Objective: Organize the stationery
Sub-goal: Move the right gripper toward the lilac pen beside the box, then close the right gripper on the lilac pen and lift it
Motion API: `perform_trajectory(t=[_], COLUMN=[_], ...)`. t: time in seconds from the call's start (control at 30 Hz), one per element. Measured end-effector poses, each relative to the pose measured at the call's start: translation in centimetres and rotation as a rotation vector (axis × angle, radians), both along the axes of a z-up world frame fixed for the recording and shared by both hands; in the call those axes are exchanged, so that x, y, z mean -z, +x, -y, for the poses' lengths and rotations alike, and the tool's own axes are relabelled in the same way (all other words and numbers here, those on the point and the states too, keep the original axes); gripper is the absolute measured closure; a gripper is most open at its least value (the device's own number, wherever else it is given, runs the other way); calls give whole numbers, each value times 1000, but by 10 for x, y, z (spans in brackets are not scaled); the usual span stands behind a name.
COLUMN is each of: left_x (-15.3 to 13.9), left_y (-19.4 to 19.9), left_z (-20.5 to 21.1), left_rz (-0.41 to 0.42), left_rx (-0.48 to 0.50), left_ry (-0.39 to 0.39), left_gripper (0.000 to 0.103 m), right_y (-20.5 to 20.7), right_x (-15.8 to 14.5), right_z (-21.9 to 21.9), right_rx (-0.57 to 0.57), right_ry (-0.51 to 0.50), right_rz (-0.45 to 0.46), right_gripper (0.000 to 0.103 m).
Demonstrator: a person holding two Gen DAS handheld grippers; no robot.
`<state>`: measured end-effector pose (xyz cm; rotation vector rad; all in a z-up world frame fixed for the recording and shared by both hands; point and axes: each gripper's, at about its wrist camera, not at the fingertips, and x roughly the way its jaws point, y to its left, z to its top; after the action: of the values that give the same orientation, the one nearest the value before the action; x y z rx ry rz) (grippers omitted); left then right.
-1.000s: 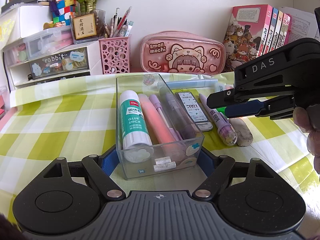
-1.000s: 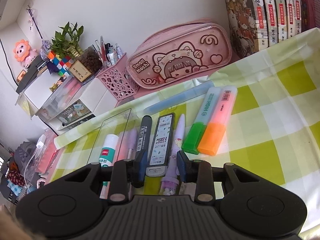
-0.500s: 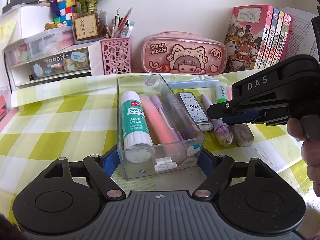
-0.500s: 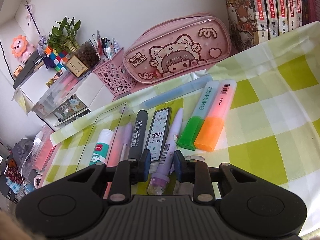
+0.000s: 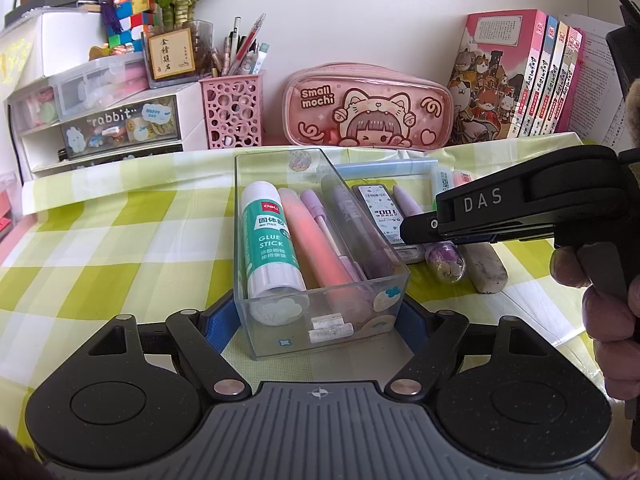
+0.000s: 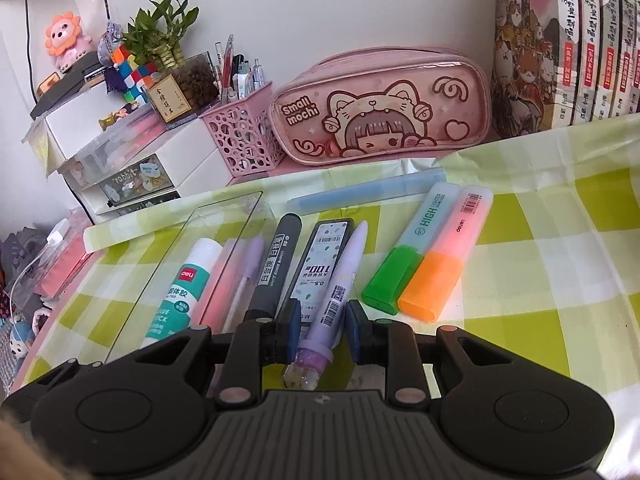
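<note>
A clear plastic box [image 5: 320,312] stands on the checked cloth and holds a glue stick [image 5: 269,240], a pink pen, a purple pen and a dark marker [image 6: 276,268]. My left gripper [image 5: 316,320] is shut on the box's near end. My right gripper [image 6: 323,322] is open, its fingers either side of a purple pen [image 6: 344,280] lying beside the box; the pen's glittery cap shows in the left view [image 5: 444,258]. A lead refill case [image 6: 320,264], a green highlighter [image 6: 412,252] and an orange highlighter [image 6: 452,256] lie to the right.
A pink pencil case [image 5: 368,108], a pink pen holder [image 5: 234,110], white drawers [image 5: 100,128] and books [image 5: 520,76] line the back wall. A grey eraser [image 5: 486,268] and a pale blue pen [image 6: 368,196] lie on the cloth.
My right gripper has lowered and moved forward over the purple pen, so its fingers now straddle it. My left gripper has held the box still.
</note>
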<state>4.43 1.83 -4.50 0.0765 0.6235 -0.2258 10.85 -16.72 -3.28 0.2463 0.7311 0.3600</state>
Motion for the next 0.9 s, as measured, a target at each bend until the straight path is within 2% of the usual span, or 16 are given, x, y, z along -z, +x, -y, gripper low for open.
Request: perform_trajectory(t=[0.17,0.33,0.47,0.5,0.6,0.7,0.9], left_x=[0,0,0,0,0,0,0], left_y=[0,0,0,0,0,0,0], left_z=[0,0,0,0,0,0,0], left_rz=[0,0,0,0,0,0,0], left_rx=[0,0,0,0,0,0,-1], left_ry=[0,0,0,0,0,0,0], left_gripper=[25,25,25,25,25,25,25], right_y=[5,11,10,9,4,3,9], right_x=[0,-3,-4,-4,-3,-2,3], right_z=[-1,-11,-8,-7,-1,8,32], right_rx=[-27,-79,-83,-80,-66,-45,-3], right_ry=[-23,-105,-97,-94,-53,16,233], right_rz=[12,25,17,15,-8,-47,-171], right_gripper=[77,77,78,81,86,87,87])
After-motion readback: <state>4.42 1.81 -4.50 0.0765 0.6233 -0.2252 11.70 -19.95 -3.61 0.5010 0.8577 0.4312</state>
